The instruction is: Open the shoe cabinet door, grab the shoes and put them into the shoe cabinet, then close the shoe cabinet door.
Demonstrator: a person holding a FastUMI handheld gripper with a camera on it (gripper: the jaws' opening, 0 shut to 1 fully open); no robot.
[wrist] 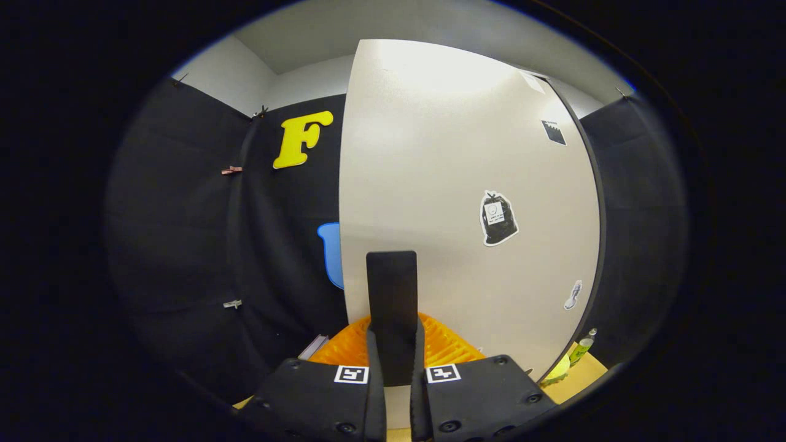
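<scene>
Gripper view: the hand-held gripper (393, 368) has its two fingers drawn close together, and they clamp a flat dark handle (392, 307) that stands upright between them. This handle sits at the lower part of the shoe cabinet door (442, 153), a wide pale panel just ahead of the fingers. On the door there are several stickers (497, 218). Under the door's lower edge, just beyond the fingers, an orange ribbed thing (445, 347) lies. Beyond the door's right edge a green bottle (582, 348) stands on the tan surface (583, 374).
</scene>
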